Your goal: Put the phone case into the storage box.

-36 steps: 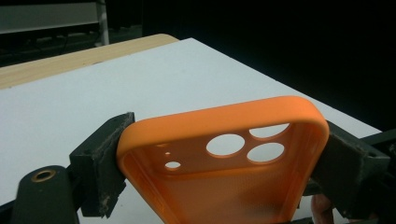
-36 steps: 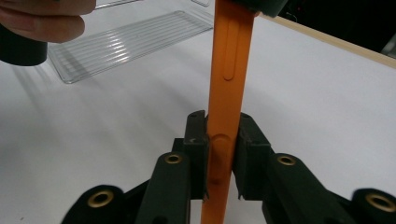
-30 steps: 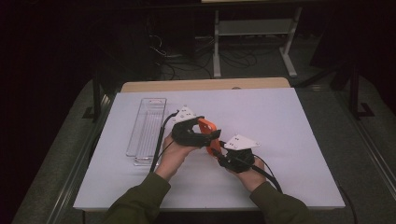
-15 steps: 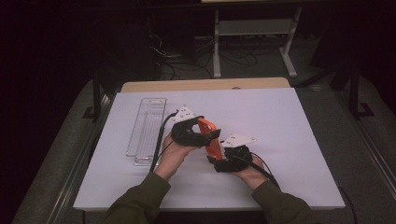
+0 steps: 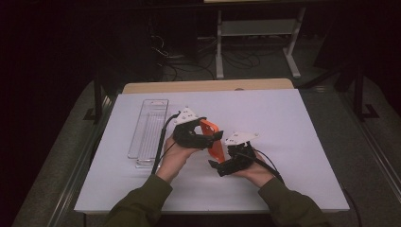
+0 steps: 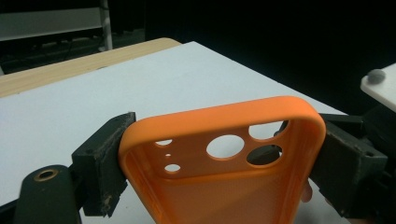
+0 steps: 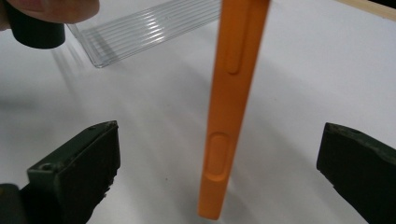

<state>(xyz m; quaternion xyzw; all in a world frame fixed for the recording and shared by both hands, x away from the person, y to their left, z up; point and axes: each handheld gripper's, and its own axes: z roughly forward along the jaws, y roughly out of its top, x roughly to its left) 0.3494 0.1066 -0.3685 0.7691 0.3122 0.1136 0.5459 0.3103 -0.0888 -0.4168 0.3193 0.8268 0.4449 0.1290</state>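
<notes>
High view: an orange phone case [image 5: 213,141] is held above the middle of the white worktop [image 5: 302,123], clamped by the left tool [image 5: 208,140]. The right tool [image 5: 217,166] sits just beside the case's lower end, its jaws having just been opening, so the case now hangs from the left tool alone. A clear plastic tray [image 5: 148,127] lies to the left, well apart from the case, and wide bare worktop is left to the right and towards the far edge. The handover to the left tool is judged done; setting the case down somewhere is judged still to come.

Left gripper view: the case [image 6: 224,172] is seen with its open inside and camera cut-outs facing the camera, and its two long sides are pressed by the pads of the left tool [image 6: 219,163]. The worktop's far edge [image 6: 93,65] runs behind, with darkness beyond it.

Right gripper view: the case [image 7: 229,107] is seen edge-on, upright, standing between the spread jaws of the right tool [image 7: 219,177] and touched by neither. The tray [image 7: 149,30] lies beyond, and free room is left on both sides for the right tool to be drawn back.
</notes>
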